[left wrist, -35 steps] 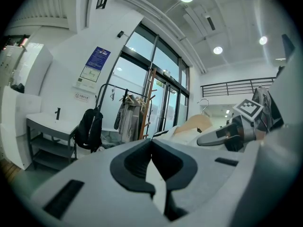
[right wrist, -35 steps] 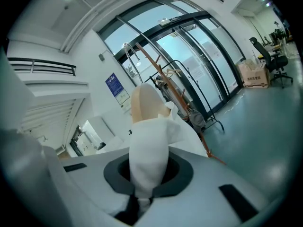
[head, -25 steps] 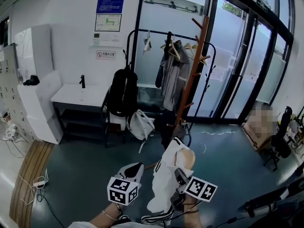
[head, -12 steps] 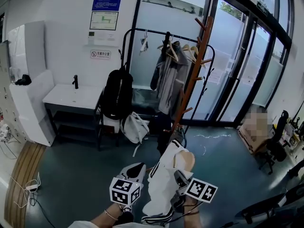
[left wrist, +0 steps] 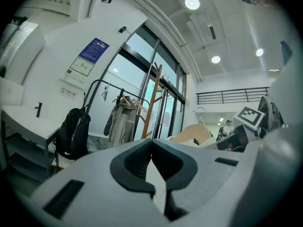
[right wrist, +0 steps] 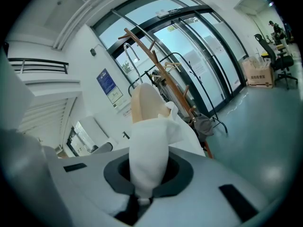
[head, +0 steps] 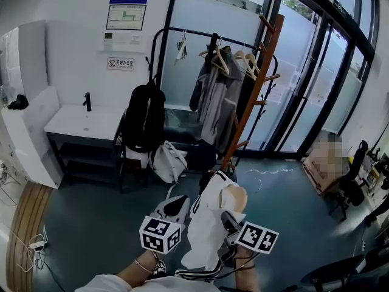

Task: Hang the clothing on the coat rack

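Coat rack (head: 254, 93) nearer, white clothing (right wrist: 149, 160) pinched between right gripper (right wrist: 142, 198) fingers (right wrist: 181, 176)

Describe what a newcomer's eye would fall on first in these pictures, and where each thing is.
First comes the white garment on its tan hanger, low in the middle of the head view, pinched in the right gripper. Next is the tall wooden coat rack ahead by the glass doors, with a grey coat on the black rail and a black backpack further left.
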The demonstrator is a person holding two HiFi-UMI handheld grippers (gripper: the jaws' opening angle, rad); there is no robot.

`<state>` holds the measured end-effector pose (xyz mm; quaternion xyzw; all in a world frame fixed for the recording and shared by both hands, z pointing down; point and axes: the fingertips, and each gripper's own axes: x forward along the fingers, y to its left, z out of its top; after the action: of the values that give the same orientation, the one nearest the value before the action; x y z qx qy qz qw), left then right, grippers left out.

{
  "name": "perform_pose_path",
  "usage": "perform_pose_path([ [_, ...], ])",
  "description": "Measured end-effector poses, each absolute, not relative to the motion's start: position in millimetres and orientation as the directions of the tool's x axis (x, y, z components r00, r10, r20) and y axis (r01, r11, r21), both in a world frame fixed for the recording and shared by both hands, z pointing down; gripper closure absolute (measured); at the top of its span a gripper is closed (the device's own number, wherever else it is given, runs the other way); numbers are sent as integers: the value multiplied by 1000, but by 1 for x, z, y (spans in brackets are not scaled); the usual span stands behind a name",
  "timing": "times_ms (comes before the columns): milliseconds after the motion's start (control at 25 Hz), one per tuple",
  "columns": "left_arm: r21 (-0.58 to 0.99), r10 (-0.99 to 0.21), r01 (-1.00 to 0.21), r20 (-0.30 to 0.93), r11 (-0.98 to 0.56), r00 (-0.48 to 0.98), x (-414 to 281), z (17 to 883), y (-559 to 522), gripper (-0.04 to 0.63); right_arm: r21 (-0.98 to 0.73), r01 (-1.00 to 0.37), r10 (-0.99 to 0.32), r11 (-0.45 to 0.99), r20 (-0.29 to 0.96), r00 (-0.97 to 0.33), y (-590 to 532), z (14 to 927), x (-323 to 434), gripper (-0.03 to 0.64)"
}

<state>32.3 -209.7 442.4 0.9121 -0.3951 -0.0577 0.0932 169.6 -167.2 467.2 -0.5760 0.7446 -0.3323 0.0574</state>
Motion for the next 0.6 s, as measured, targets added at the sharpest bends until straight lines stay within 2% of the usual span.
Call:
perform_pose_path([
  [600, 222, -756, -737, 3, -638, 655, 24, 450, -325, 586, -552, -818, -865, 164, 319, -388, -278, 465, 152, 580],
])
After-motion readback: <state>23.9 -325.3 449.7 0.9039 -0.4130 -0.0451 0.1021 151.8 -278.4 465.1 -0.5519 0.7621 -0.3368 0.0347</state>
